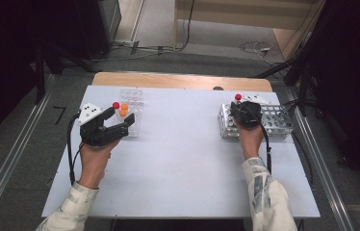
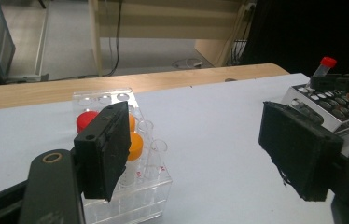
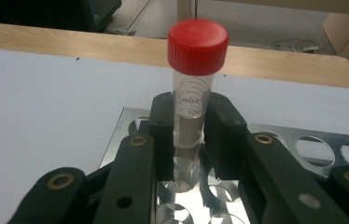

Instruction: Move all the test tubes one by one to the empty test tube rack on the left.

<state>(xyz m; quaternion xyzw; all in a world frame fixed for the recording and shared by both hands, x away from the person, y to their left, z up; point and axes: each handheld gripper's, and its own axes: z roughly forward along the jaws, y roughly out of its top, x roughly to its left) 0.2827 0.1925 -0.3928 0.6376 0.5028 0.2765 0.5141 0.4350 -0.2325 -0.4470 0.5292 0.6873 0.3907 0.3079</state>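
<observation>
the clear plastic tube with the red screw cap [image 3: 194, 79] is clamped upright between the fingers of the right gripper [image 3: 190, 128], over the perforated metal rack [image 3: 319, 144] on the white surface [image 1: 183, 144]. the left gripper [image 1: 120, 122] is held released beside the clear acrylic rack [image 2: 135, 196].

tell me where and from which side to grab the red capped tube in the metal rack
Grip the clear wall of the red capped tube just under its cap, coming level from the person's side. It stands upright, body well above the metal rack, and the right gripper is shut there.
</observation>
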